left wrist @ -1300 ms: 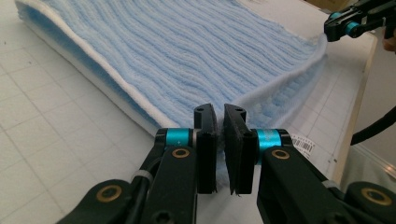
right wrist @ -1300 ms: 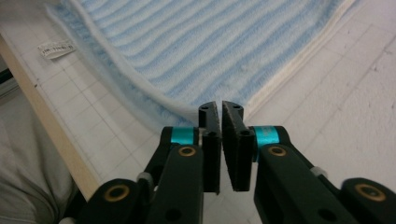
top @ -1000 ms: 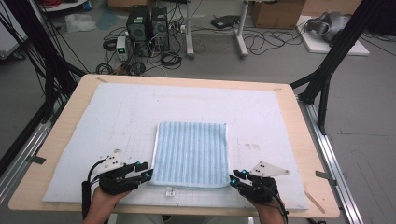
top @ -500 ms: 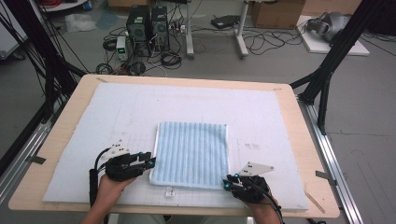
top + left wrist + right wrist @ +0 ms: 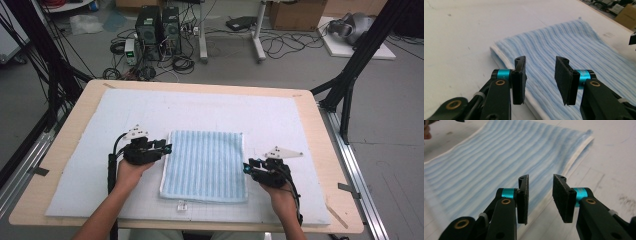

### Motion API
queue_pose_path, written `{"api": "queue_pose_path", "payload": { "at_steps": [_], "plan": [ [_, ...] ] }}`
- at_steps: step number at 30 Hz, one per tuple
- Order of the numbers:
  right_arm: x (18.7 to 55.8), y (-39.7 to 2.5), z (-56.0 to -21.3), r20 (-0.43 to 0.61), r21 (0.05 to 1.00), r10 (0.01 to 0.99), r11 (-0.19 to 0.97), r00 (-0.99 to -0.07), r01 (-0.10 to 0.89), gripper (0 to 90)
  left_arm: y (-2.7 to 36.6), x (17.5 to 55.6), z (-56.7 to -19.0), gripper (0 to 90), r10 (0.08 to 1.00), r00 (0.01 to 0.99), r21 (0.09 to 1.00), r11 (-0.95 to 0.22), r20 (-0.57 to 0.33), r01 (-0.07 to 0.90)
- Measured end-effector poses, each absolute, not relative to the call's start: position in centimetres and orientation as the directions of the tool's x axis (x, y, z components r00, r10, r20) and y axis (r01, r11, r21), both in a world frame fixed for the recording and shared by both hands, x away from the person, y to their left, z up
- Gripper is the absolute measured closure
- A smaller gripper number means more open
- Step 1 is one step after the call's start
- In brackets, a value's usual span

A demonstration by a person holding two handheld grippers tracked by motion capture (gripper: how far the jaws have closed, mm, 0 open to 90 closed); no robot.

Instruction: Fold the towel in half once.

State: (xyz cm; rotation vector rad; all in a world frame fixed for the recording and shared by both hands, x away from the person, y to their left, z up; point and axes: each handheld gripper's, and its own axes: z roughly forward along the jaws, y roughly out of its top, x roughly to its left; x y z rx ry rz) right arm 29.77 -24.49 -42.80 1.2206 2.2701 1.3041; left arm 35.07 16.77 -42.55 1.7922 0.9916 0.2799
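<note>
Left gripper (image 5: 162,148): jaws apart, nothing between the pads. It sits at the left edge of the folded blue striped towel (image 5: 205,165), toward the far half of that edge, jaws pointing right across the cloth. In the left gripper view the left gripper (image 5: 540,75) hangs over the towel (image 5: 579,55) edge; the left pad is roughly above the white hem, the right pad above the striped surface. Can't tell whether the pad tips touch the cloth. The left hand (image 5: 131,172) holds it from behind, forearm coming in from the bottom edge.

Right gripper (image 5: 248,167): also open, empty. It is at the towel's right edge, toward the near half, jaws pointing left at the cloth. In the right gripper view the right gripper (image 5: 540,195) straddles the hem line: left pad over the stripes of the towel (image 5: 499,157), right pad over bare mat just beside the edge. Contact not clear here either. The right hand (image 5: 281,192) grips it from behind, cable trailing along the wrist.

Towel lies flat, folded to a rough square, layers visible at the left edge, centred on the white mat (image 5: 280,115), nearer the front. The mat covers most of the wooden table (image 5: 327,145). A small white tag (image 5: 182,205) sits on the mat just in front of the towel's near edge.

Beyond the table: floor with computer towers (image 5: 159,25), cables, a cardboard box (image 5: 295,12).
</note>
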Motion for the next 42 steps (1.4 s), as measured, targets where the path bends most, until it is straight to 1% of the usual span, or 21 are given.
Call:
{"api": "queue_pose_path", "payload": {
  "at_steps": [2,6,8,9,11,14,18,21,23,26,28,29,31,33,35,37,39,40,42],
  "plan": [
    [31.1,-24.2,-43.0,0.154,0.792,0.780,0.269,-0.606,0.547,69.2,16.4,36.0,-42.6,62.1,0.720,0.639,0.850,-0.135,-0.269,0.510],
    [33.3,-23.3,-43.5,0.134,0.783,0.788,0.288,-0.601,0.552,73.4,15.7,37.6,-43.1,65.0,0.735,0.629,0.848,-0.146,-0.252,0.510],
    [34.4,-22.8,-43.7,0.131,0.782,0.786,0.293,-0.605,0.551,73.4,15.6,38.4,-43.4,67.2,0.748,0.615,0.856,-0.128,-0.249,0.502],
    [34.9,-22.6,-43.8,0.142,0.781,0.782,0.288,-0.607,0.554,73.4,15.7,39.1,-43.6,70.0,0.760,0.597,0.848,-0.118,-0.258,0.517],
    [36.2,-22.2,-43.9,0.146,0.776,0.787,0.285,-0.600,0.562,73.4,15.8,39.9,-43.9,72.2,0.771,0.579,0.840,-0.110,-0.266,0.532],
    [37.5,-21.9,-44.2,0.147,0.766,0.793,0.287,-0.591,0.575,73.3,15.3,40.9,-44.4,75.7,0.781,0.577,0.819,-0.157,-0.240,0.552],
    [38.3,-21.7,-44.6,0.125,0.747,0.804,0.310,-0.582,0.589,73.8,14.8,41.4,-45.0,77.3,0.787,0.579,0.790,-0.209,-0.214,0.576],
    [38.3,-21.8,-44.6,0.100,0.745,0.811,0.323,-0.576,0.584,74.0,14.7,41.3,-45.1,79.1,0.792,0.580,0.792,-0.225,-0.191,0.568],
    [38.3,-21.9,-44.6,0.091,0.746,0.815,0.325,-0.573,0.581,72.6,14.8,41.3,-45.1,79.1,0.793,0.581,0.795,-0.228,-0.184,0.563],
    [37.9,-22.1,-44.3,0.091,0.746,0.822,0.318,-0.562,0.585,67.1,15.3,41.2,-44.8,72.5,0.778,0.592,0.801,-0.211,-0.210,0.561],
    [37.4,-22.4,-44.0,0.088,0.757,0.819,0.315,-0.568,0.572,61.6,15.8,40.8,-44.4,67.2,0.756,0.617,0.827,-0.190,-0.221,0.530],
    [37.1,-22.7,-43.9,0.085,0.768,0.817,0.311,-0.570,0.560,58.3,16.1,40.5,-44.2,66.7,0.730,0.648,0.851,-0.185,-0.216,0.492],
    [36.5,-23.4,-43.6,0.101,0.786,0.819,0.282,-0.564,0.550,53.6,16.4,40.1,-43.8,66.1,0.701,0.678,0.865,-0.181,-0.221,0.469],
    [36.0,-24.2,-43.4,0.112,0.794,0.826,0.260,-0.552,0.550,47.7,16.7,39.5,-43.3,63.6,0.678,0.708,0.884,-0.189,-0.197,0.427],
    [35.5,-24.8,-43.1,0.120,0.804,0.832,0.240,-0.542,0.545,42.5,16.9,39.0,-43.0,56.8,0.671,0.713,0.902,-0.156,-0.202,0.402],
    [34.8,-25.4,-42.7,0.117,0.817,0.835,0.227,-0.537,0.531,38.3,17.2,38.6,-42.8,43.8,0.677,0.705,0.906,-0.138,-0.209,0.401],
    [34.3,-25.7,-42.2,0.099,0.829,0.832,0.234,-0.545,0.508,36.6,17.5,38.3,-42.8,34.0,0.684,0.693,0.909,-0.105,-0.227,0.402],
    [34.1,-25.9,-42.1,0.094,0.831,0.832,0.236,-0.546,0.503,34.9,17.7,38.1,-42.8,30.3,0.694,0.682,0.910,-0.094,-0.231,0.403],
    [33.6,-26.3,-41.9,0.087,0.833,0.830,0.243,-0.551,0.498,31.4,18.1,37.9,-42.8,27.6,0.703,0.674,0.912,-0.090,-0.226,0.400]
  ]
}}
